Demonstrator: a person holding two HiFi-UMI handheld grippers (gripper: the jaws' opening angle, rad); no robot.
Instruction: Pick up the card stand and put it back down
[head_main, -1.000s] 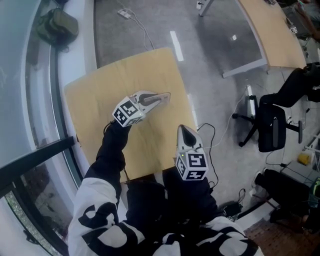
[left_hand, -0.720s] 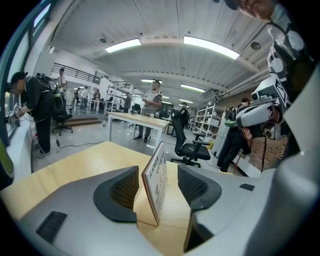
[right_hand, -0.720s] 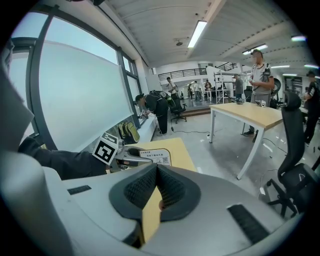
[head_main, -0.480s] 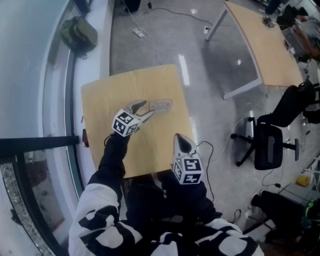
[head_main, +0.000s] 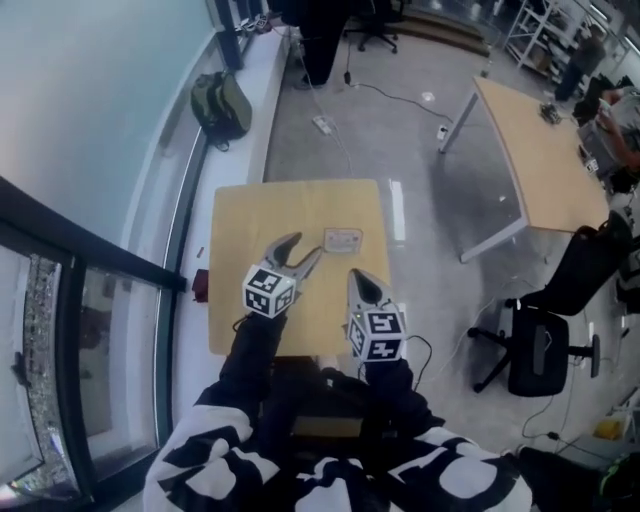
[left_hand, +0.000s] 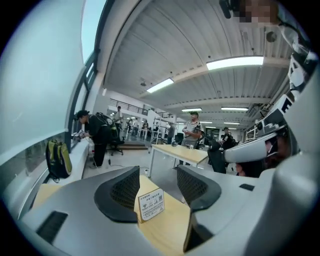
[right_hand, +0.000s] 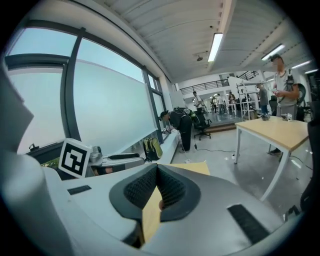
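Left gripper view, printed card stand (left_hand: 151, 204) beyond just-spread empty left gripper (left_hand: 157, 176), right gripper (right_hand: 157, 170) closed.

you'll find the card stand (head_main: 342, 240) on the tabletop (head_main: 250, 215), in the far half, close to the right edge. small pale card, printed text, wifi mark and qr code on its face. stands upright, leaning back slightly, standing free.

Person wears a white jacket (head_main: 195, 455) printed with large, irregular black blotches across the shoulders and upper arms. Forearms are covered in plain black: left sleeve (head_main: 250, 345), right sleeve (head_main: 400, 385). Lower clothing reads dark; detail cannot be made out. No badges or lettering legible.
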